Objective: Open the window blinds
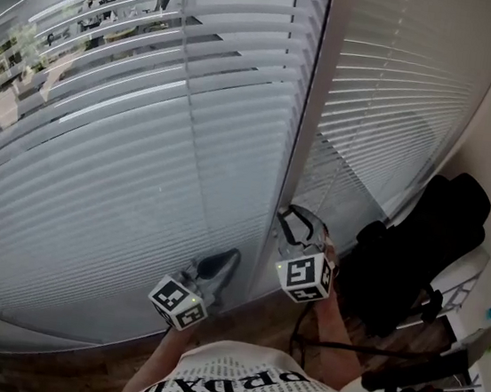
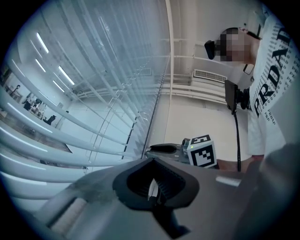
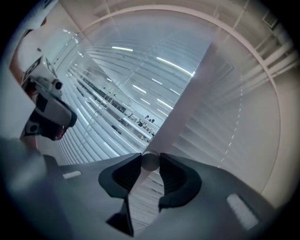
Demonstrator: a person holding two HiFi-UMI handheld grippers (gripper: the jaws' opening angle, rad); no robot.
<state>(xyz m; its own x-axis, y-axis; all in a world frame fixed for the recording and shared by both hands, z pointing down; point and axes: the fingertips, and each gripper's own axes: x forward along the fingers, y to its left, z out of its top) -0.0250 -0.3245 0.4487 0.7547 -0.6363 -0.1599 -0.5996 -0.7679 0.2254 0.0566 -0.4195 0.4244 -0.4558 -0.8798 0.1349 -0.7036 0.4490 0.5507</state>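
Right tongs [image 1: 296, 220] grip the wand [image 3: 150, 162] against pale window blinds [image 1: 96, 171].

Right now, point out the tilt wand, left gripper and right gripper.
tilt wand [image 3: 150, 162], right gripper view, round section between the jaws
left gripper [image 1: 226, 260], head view, between its fingertips
right gripper [image 1: 301, 219], head view, between its fingertips

Left gripper [image 1: 228, 258] fingers together, right gripper [image 1: 288, 214] fingers clamped on wand [image 3: 150, 161]
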